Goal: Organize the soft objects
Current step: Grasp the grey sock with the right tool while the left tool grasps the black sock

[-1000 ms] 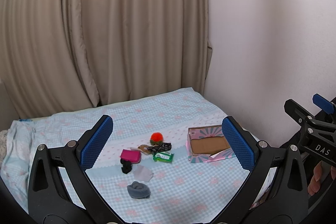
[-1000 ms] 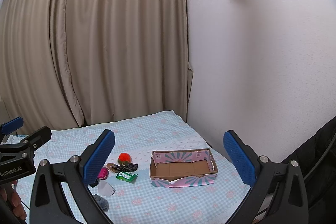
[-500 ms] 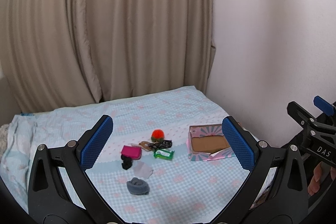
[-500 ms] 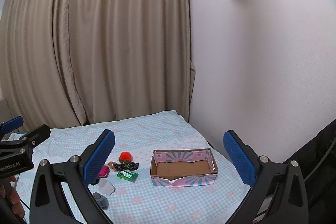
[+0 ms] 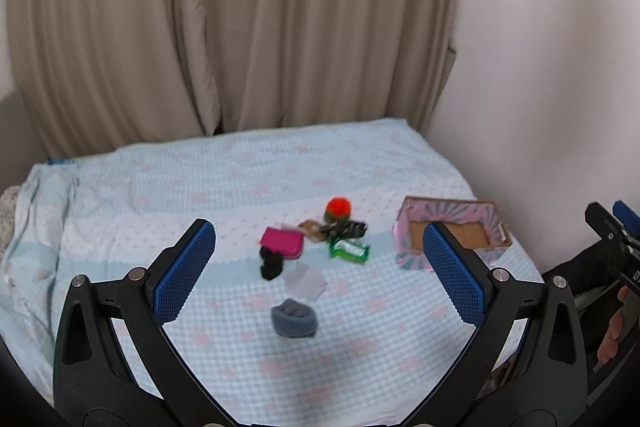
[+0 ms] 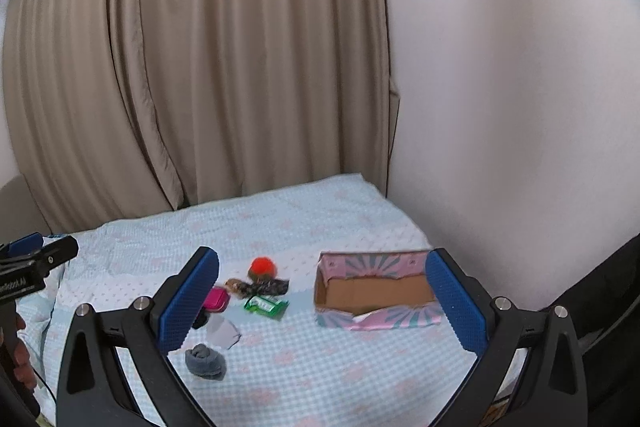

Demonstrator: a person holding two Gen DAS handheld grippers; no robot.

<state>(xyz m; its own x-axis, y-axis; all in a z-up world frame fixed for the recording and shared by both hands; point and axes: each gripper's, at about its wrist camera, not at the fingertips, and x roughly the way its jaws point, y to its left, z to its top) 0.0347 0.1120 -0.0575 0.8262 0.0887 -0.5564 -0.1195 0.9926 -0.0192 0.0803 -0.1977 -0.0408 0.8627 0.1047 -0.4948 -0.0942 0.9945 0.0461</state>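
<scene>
Small soft items lie in a cluster on the bed: a grey rolled sock [image 5: 294, 318] [image 6: 205, 361], a white cloth [image 5: 305, 280], a black sock [image 5: 271, 265], a magenta pouch [image 5: 281, 242] [image 6: 216, 299], a green packet [image 5: 349, 250] [image 6: 266, 305], a dark patterned piece [image 5: 346, 228] and an orange pompom [image 5: 338, 207] [image 6: 263, 266]. An open pink cardboard box [image 5: 456, 233] [image 6: 374, 293] sits to their right. My left gripper [image 5: 320, 271] and right gripper [image 6: 322, 303] are both open, empty, and held above the bed short of the items.
The bed [image 5: 200, 187] has a light blue checked cover with pink hearts. Beige curtains [image 5: 240, 27] hang behind it and a white wall [image 6: 500, 87] runs along its right side, close behind the box.
Both views have tilted down and closed in a little; the items and box now sit larger and higher between the fingers. Both grippers stay open.
</scene>
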